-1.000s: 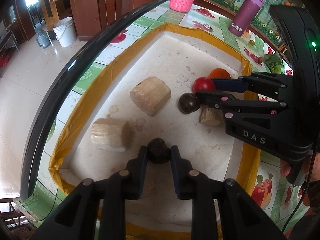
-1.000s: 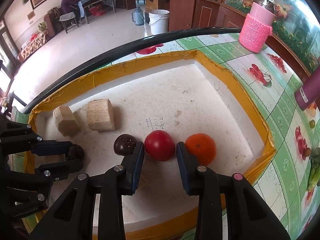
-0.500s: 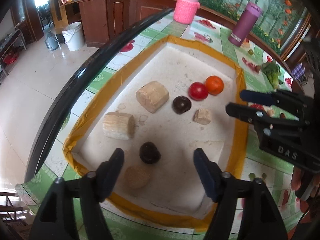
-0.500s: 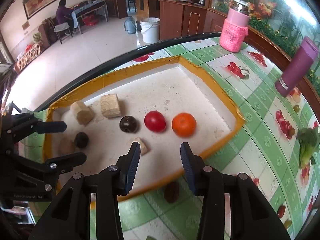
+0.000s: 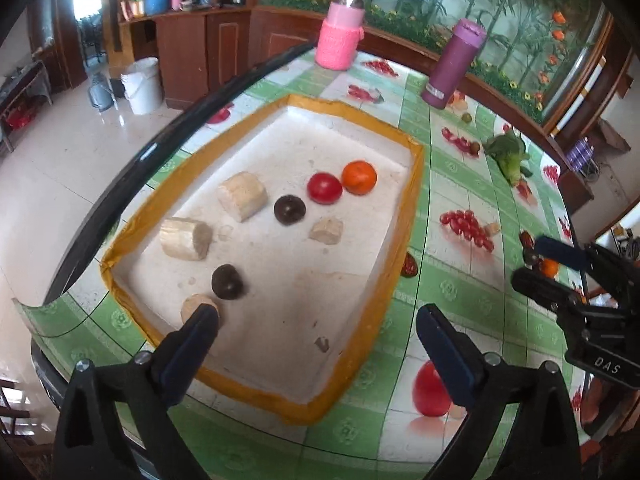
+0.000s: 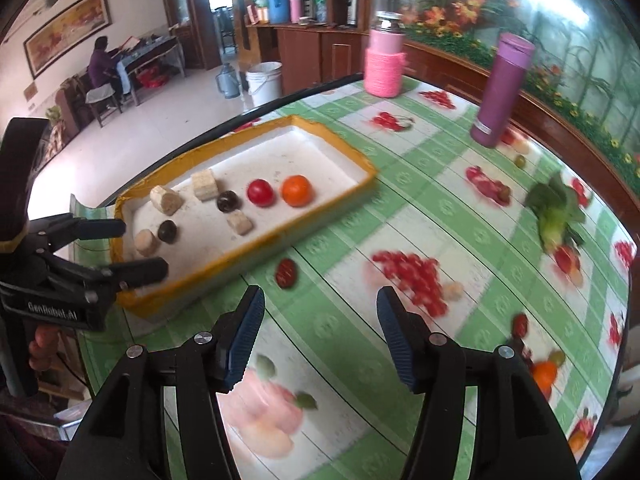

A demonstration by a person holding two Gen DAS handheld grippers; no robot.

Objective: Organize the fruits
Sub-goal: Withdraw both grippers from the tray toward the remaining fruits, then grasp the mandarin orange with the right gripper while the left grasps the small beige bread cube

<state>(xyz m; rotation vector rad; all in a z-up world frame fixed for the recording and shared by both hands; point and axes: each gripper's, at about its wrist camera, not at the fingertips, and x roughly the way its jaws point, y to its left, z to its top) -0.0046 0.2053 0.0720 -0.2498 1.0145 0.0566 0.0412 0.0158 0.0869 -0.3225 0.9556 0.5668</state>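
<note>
Fruits lined up in the yellow-rimmed tray [image 5: 416, 184], both grippers pulled back and empty.

Going left to right in the left wrist view: left gripper [image 5: 316, 332] low over the near end of the tray, jaws just been opening and now spread wide, nothing between them. Just past its left finger, a pale chunk [image 5: 196, 306] with a dark round fruit [image 5: 227, 282] beside it. Further along, another dark fruit [image 5: 289, 209], then the red tomato [image 5: 324, 188] touching the orange [image 5: 359, 177] near the far right wall. Out on the green fruit-print table [image 5: 448, 280], a small reddish-brown fruit [image 5: 409, 265] just outside the tray. Far right, right gripper [image 6: 320, 332] over bare table, jaws just been opening too, about halfway, holding nothing.
</note>
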